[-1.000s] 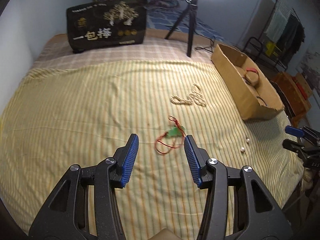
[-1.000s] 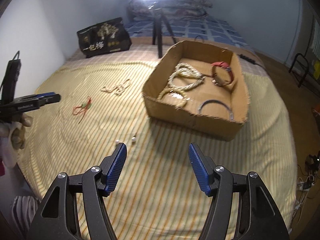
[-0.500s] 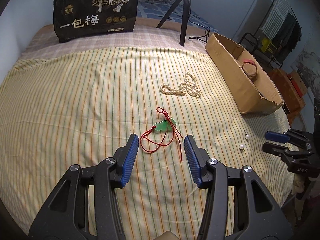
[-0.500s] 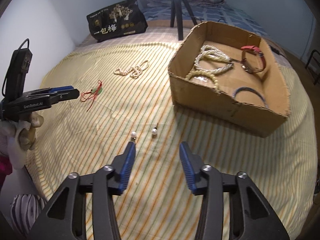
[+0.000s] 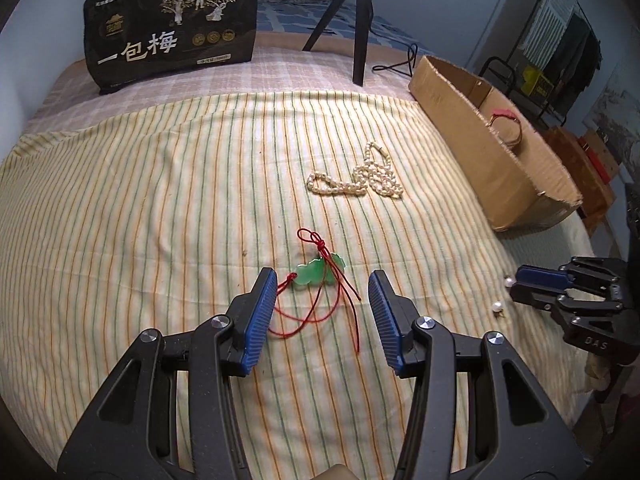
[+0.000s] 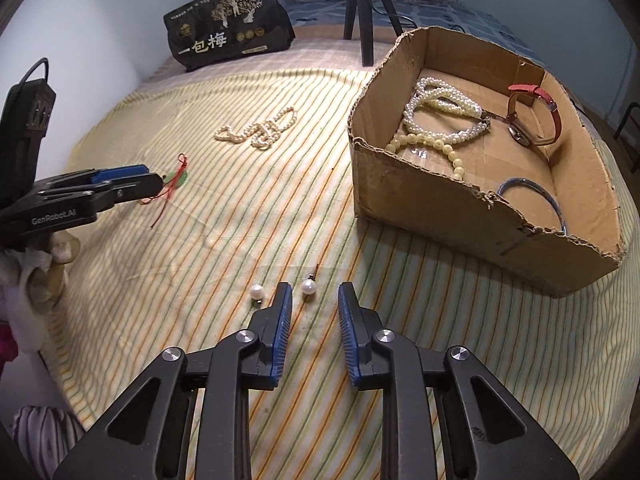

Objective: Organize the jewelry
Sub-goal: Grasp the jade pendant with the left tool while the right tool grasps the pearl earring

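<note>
Left gripper [image 5: 322, 296]: jaws apart, nothing pinched; it points down at the pendant, blue pads either side of the red cord
Right gripper [image 6: 314, 304]: jaws have just been closing and stand narrow but not touching; one pearl earring lies just ahead of the tips, not gripped
Pendant [image 5: 320, 272]: green, on a knotted red cord, flat on the sheet just ahead of the left tips
Earrings: one [image 6: 308, 287] ahead of the right gap, the other [image 6: 256, 291] just left of the left pad; both on the sheet
Necklace [image 6: 256, 130]: pearl strand loose on the sheet, between pendant and box
Box [image 6: 460, 216]: cardboard, open top, on the right of the bed; holds pearl strands, a bead bracelet, a red-strap watch [image 6: 534, 118] and a metal bangle [image 6: 532, 196]
Sheet [image 5: 140, 220]: yellow striped
Bag [image 5: 172, 28]: black, at the far edge, beside tripod legs
</note>
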Demonstrator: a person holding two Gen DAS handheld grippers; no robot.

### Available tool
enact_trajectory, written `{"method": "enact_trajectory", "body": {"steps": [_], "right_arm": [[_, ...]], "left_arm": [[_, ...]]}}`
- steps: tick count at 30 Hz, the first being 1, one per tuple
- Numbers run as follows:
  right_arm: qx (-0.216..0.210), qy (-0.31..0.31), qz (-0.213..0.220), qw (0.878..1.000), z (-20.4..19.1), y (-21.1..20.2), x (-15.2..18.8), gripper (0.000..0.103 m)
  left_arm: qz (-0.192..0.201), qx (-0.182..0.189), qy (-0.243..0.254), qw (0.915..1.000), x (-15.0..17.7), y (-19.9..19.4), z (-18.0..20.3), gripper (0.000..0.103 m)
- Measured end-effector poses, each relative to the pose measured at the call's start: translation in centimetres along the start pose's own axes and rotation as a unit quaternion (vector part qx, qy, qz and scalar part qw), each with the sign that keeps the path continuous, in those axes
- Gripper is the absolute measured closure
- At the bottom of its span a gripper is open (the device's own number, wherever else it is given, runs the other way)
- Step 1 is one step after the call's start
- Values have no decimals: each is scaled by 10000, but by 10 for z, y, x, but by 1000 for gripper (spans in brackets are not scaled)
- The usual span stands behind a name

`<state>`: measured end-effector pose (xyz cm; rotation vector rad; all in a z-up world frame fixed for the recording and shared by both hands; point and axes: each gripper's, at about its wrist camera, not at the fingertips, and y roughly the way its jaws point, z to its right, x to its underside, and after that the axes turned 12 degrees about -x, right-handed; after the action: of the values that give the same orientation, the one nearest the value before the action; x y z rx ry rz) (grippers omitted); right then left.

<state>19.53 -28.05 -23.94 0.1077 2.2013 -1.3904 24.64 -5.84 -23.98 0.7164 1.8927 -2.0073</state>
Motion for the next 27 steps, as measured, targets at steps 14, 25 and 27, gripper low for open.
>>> {"method": "enact_trajectory", "body": {"steps": [14, 25, 27], "right_arm": [[111, -95, -39, 9999, -1, 11, -1, 92], [125, -124, 5, 9998, -2, 8, 0, 96], [132, -104, 39, 9999, -2, 6, 1, 96]], "left_arm": [[115, -425, 184, 9989, 2, 20, 9, 70], [204, -469, 199, 9985, 5, 14, 10, 72], [204, -465, 200, 9985, 5, 12, 10, 72]]}}
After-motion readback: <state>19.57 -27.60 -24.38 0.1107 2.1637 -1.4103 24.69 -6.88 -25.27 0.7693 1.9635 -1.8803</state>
